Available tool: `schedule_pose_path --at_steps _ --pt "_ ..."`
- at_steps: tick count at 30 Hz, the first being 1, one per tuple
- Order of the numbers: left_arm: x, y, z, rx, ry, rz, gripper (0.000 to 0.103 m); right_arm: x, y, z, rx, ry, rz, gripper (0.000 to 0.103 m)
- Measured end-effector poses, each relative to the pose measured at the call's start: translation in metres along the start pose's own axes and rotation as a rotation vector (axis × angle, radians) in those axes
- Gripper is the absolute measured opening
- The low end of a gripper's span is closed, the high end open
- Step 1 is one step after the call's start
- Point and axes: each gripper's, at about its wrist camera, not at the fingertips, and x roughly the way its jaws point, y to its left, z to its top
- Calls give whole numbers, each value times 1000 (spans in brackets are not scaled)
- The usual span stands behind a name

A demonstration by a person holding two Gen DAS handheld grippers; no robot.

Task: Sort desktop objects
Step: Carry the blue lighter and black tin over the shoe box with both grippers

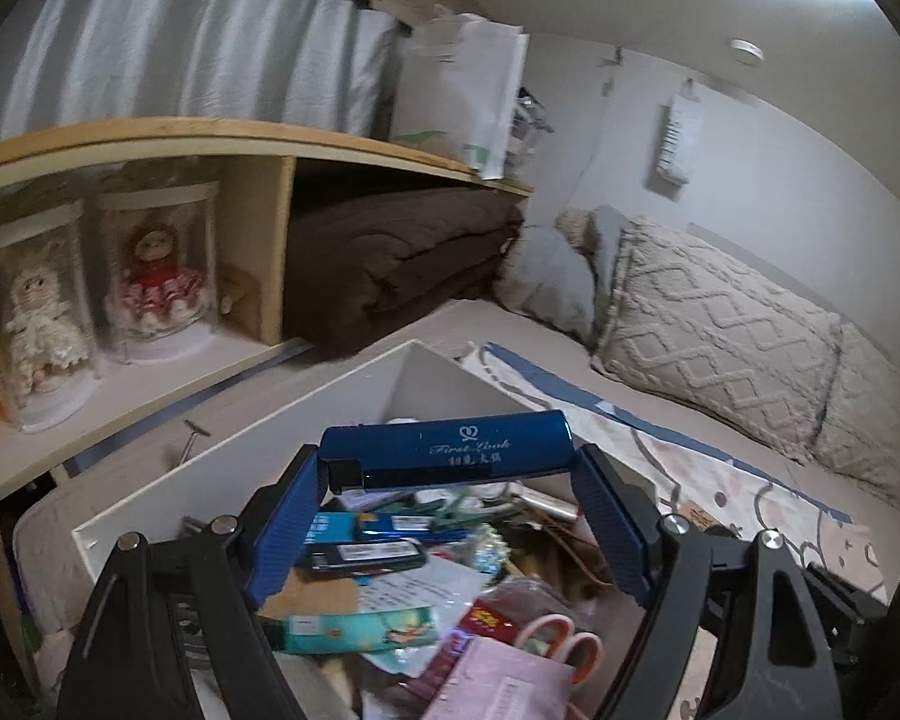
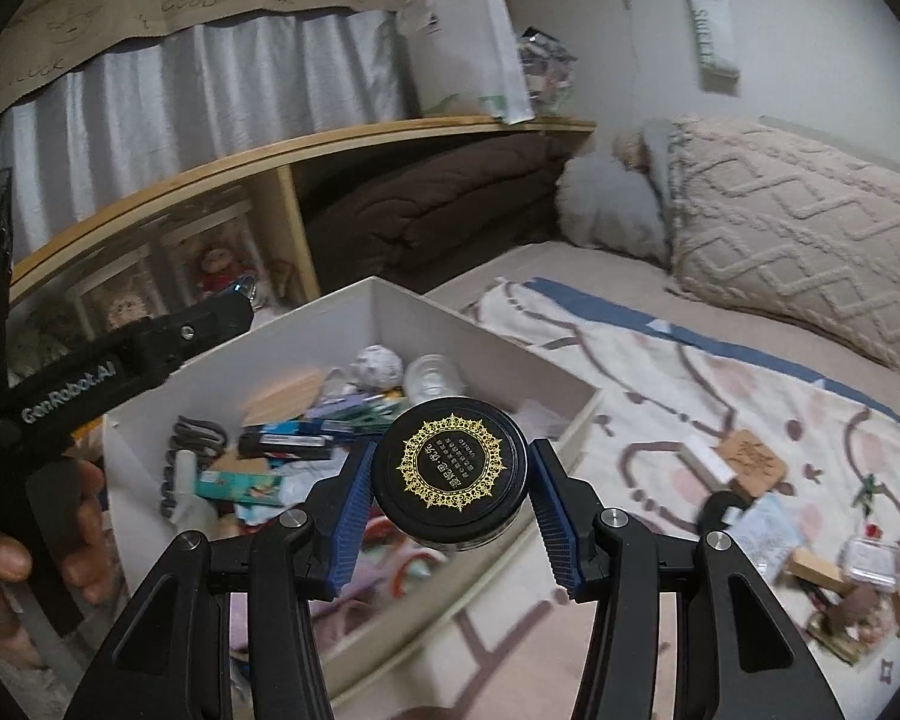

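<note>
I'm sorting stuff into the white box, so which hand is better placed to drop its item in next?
Probably left: its gripper holds the blue case over the white box; the right's black tin hangs near the rim.

Left gripper (image 1: 450, 474) fingers: two blue ribbed pads (image 1: 288, 525), long and flat, on black plastic arms.
Left gripper joints: round silver screw heads, paired on each side below the pads, near the white box (image 1: 240, 438).
Right gripper (image 2: 450, 480) fingers: blue ribbed pads (image 2: 349, 525) on glossy black linkages with triangular cut-outs.
Right gripper joints: four silver screw heads (two per side).
Marking: pale "GenRobot.AI" lettering on the left gripper's black body, seen left of the box in the right wrist view, with a small screw and a shiny tip.
Skin: bare fingers of the left hand (image 2: 6, 564) wrapped round its black handle.
</note>
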Motion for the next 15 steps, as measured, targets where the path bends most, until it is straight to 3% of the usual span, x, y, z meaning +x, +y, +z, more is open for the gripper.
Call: schedule_pose_path --at_steps 6,11,15 --pt "7 23 -2 -47 19 26 83 21 10 -2 20 52 49 51" --pt "16 29 -7 -24 41 98 83 43 8 2 80 126 112 51" --pt "21 35 -10 -30 57 111 83 58 8 8 104 166 121 51"
